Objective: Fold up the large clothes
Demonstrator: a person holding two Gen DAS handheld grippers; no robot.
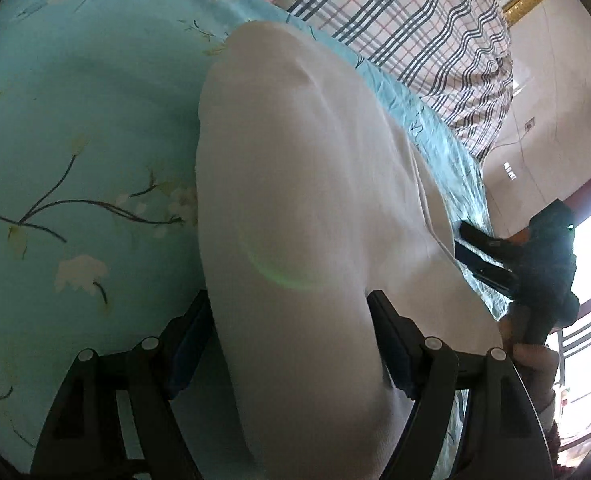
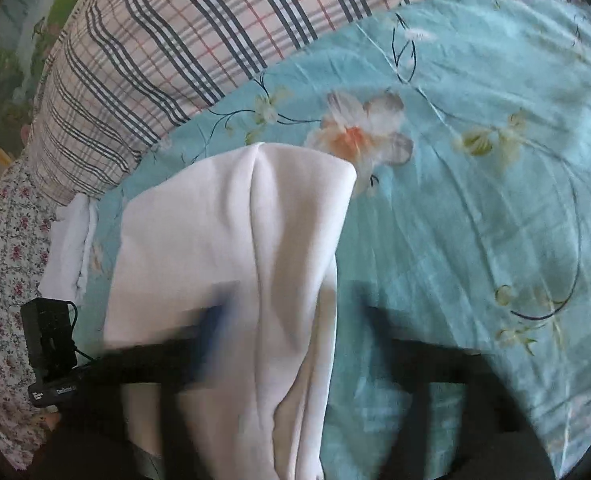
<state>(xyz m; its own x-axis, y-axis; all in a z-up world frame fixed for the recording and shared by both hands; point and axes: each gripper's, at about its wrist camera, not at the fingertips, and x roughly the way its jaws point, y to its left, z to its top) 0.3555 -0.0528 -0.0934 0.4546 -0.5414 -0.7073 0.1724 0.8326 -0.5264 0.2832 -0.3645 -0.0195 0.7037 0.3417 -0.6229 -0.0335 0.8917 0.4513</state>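
White garment (image 1: 295,208) between wide-spread left gripper (image 1: 291,344) fingers, right gripper (image 2: 287,328) blurred, grip unclear, second white cloth (image 2: 69,248) only in right view

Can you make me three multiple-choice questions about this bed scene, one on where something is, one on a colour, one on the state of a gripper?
1. Where does the plaid blanket lie?
A. On top of the white garment
B. At the far side of the bed, beyond the white garment
C. Between the left gripper's fingers

2. What colour is the bed sheet?
A. Light blue with flowers
B. Plain red
C. Black

3. How is the left gripper set?
A. Shut with nothing in it
B. Out of view
C. Open, its fingers on either side of the white garment

Answers: 1 B, the plaid lies past the garment's far edge in both views. 2 A, the sheet is light blue with printed blossoms. 3 C, its two fingers stand wide apart with cloth between them.
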